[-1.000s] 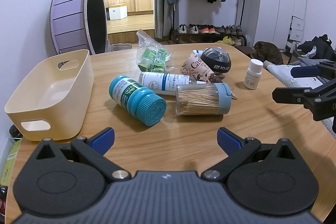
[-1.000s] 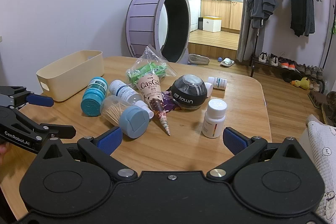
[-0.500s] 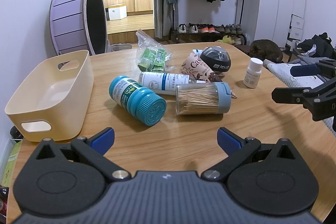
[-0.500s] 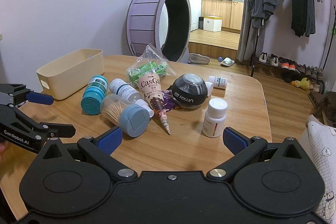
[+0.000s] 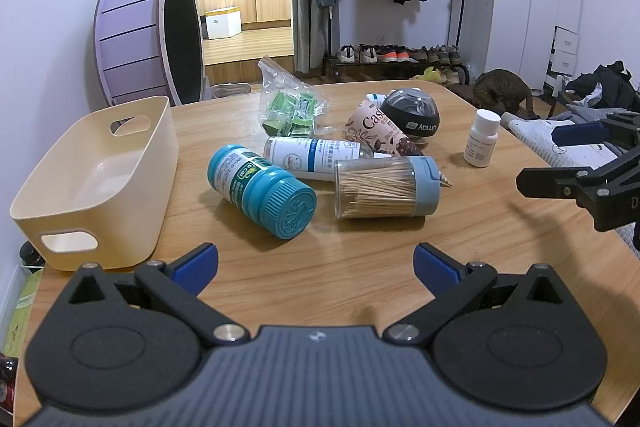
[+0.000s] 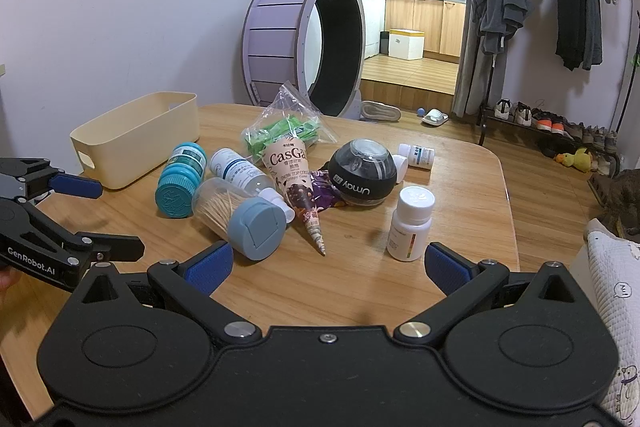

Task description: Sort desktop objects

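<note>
Both claws wait wide open and empty before a heap of things not yet sorted.

The left claw [image 5: 316, 263] and the right claw [image 6: 328, 263] hang low over the bare front of the surface [image 5: 360, 267], jaws far apart, nothing held. Just beyond lie a teal bottle [image 5: 262, 191] and a toothpick jar [image 5: 386, 187], both on their sides; I think a push from one side could make them roll off. Behind them a white bottle [image 5: 310, 157], a paper cone [image 6: 298, 187] and a black ball [image 6: 362, 177] crowd close, so a wide claw may knock a neighbour. A small pill bottle [image 6: 410, 223] stands upright and could tip. The cream bin [image 5: 100, 171] at the left is empty.
</note>
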